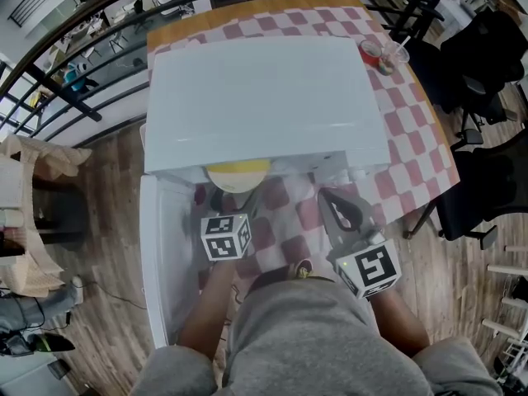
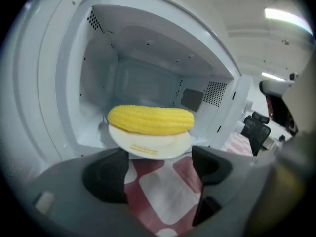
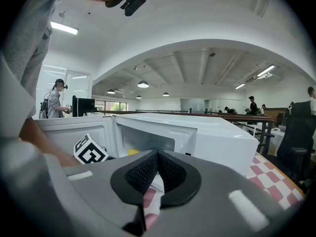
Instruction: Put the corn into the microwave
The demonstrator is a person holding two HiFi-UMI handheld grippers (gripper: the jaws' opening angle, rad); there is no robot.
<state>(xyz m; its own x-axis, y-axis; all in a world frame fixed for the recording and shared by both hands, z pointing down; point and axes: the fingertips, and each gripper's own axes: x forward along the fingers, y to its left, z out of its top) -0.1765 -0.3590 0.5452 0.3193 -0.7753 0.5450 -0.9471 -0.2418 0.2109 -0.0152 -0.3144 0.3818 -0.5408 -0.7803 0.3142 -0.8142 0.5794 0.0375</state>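
A yellow corn cob (image 2: 150, 120) lies on a small white plate (image 2: 150, 145) at the mouth of the open white microwave (image 2: 138, 78). The plate's near edge overhangs the sill. My left gripper (image 2: 158, 168) is open just short of the plate, with only the checked cloth between its jaws. In the head view the corn and plate (image 1: 238, 174) peek out under the microwave (image 1: 264, 97), with the left gripper (image 1: 227, 205) right before them. My right gripper (image 1: 334, 203) sits to the right, shut and empty (image 3: 158, 157), pointing past the microwave's front.
The microwave door (image 1: 161, 254) hangs open at the left, beside my left arm. The red-and-white checked table (image 1: 412, 130) carries a red cup (image 1: 371, 53) and a clear cup (image 1: 397, 54) at the far right. Black chairs (image 1: 487, 188) stand to the right, a railing behind.
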